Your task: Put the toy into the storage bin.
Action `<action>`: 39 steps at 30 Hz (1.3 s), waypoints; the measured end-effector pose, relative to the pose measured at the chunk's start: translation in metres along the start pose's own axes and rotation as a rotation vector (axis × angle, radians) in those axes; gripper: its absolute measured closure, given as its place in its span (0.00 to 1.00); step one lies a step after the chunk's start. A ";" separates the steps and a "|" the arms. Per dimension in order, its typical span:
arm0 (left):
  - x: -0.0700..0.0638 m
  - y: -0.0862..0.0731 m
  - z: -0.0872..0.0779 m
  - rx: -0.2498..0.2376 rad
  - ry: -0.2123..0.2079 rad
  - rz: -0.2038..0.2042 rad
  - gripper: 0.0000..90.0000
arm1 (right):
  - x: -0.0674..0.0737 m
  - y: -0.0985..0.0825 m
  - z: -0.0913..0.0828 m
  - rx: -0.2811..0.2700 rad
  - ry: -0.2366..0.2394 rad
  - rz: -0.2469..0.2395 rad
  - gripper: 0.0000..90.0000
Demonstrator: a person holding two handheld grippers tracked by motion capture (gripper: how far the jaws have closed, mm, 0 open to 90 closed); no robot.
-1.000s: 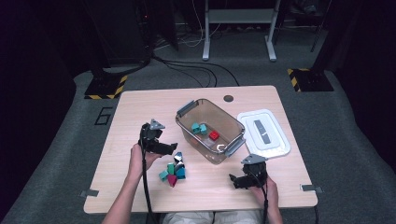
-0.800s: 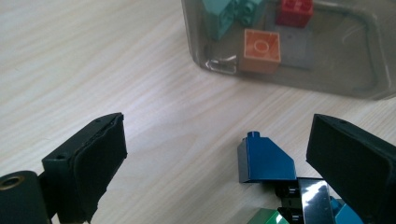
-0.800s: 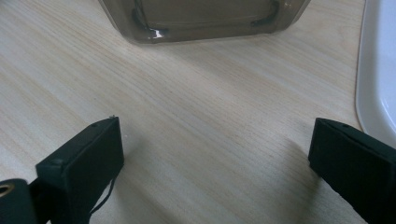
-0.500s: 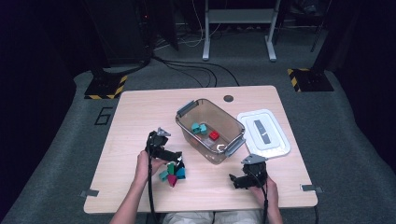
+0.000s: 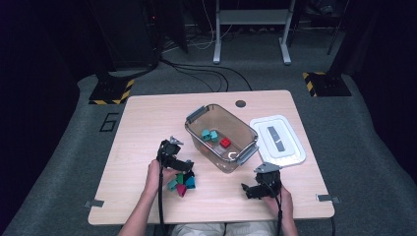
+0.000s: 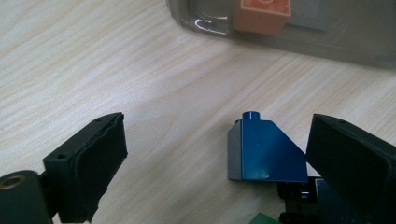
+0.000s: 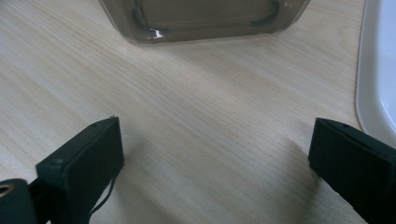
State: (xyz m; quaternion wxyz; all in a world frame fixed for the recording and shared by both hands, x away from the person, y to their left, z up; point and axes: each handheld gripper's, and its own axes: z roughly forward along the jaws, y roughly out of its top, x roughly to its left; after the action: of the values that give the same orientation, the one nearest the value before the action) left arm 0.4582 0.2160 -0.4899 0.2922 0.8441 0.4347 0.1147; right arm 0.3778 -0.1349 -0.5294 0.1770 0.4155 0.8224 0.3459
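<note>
From the high view, a clear bin (image 5: 221, 140) sits mid-worktop (image 5: 147, 123) with its white lid (image 5: 278, 141) laid off to one side, which leaves the mouth free for dropping pieces in. A few bricks already lie inside: two teal and one red. The loose bricks (image 5: 181, 182) are heaped close to the person's edge, just short of the bin, so each needs only a short carry. The left claw (image 5: 179, 168) hangs right over that heap, likely choosing the next piece. The right claw (image 5: 251, 189) rests near the front edge, apart from the heap and just short of the lid, apparently waiting its turn.

In the left gripper view, the jaws stand wide apart with nothing clamped. A blue sloped brick (image 6: 264, 151) stands on the wood between them, close against the jaw at the picture's right and well clear of the other; the claw looks lined up to close on it. The bin wall (image 6: 327, 37) rises just beyond, an orange-red brick (image 6: 261, 16) showing through it.

In the right gripper view, the jaws are also spread and empty over bare wood, facing the bin's near wall (image 7: 201, 21), with the lid's rim (image 7: 376, 70) at the picture's right.
</note>
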 end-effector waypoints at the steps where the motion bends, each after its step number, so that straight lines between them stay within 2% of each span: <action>1: 0.000 -0.001 0.001 -0.001 0.001 -0.002 0.07 | 0.000 0.000 0.000 0.000 0.000 0.000 0.03; 9: 0.004 -0.005 0.007 0.027 0.009 -0.008 0.12 | 0.000 0.000 0.000 0.000 0.000 0.001 0.03; 12: 0.006 -0.007 0.006 0.018 -0.009 -0.009 0.19 | 0.000 0.000 0.000 0.000 0.000 0.001 0.03; 14: 0.005 -0.007 0.006 0.008 -0.019 -0.010 0.30 | 0.000 0.000 0.000 0.000 0.000 0.001 0.03; 19: 0.006 -0.009 0.005 0.026 -0.021 0.021 0.44 | 0.000 0.000 0.000 0.000 0.000 0.001 0.03; 22: 0.005 -0.009 0.006 0.028 -0.015 0.021 0.50 | 0.000 0.000 0.000 0.000 0.000 0.001 0.03; 23: 0.006 -0.010 0.006 0.033 -0.017 0.031 0.53 | 0.000 0.000 0.000 0.000 0.000 0.001 0.03; 26: 0.005 -0.012 0.007 0.021 -0.011 0.029 0.63 | 0.000 0.000 0.000 0.000 0.000 0.000 0.03; 35: 0.005 -0.012 0.007 0.024 -0.004 0.046 0.65 | 0.000 0.000 0.000 0.000 0.000 0.003 0.03; 36: 0.006 -0.012 0.006 0.019 -0.010 0.049 0.73 | 0.000 0.000 0.000 0.000 0.000 0.002 0.03; 39: 0.007 -0.013 0.004 0.004 -0.006 0.041 0.74 | 0.000 0.000 0.000 0.000 0.000 0.002 0.03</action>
State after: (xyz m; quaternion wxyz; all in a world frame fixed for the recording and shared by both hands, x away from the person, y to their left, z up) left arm 0.4559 0.2258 -0.5010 0.2896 0.8536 0.4168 0.1172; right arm 0.3780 -0.1348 -0.5294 0.1765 0.4164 0.8220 0.3461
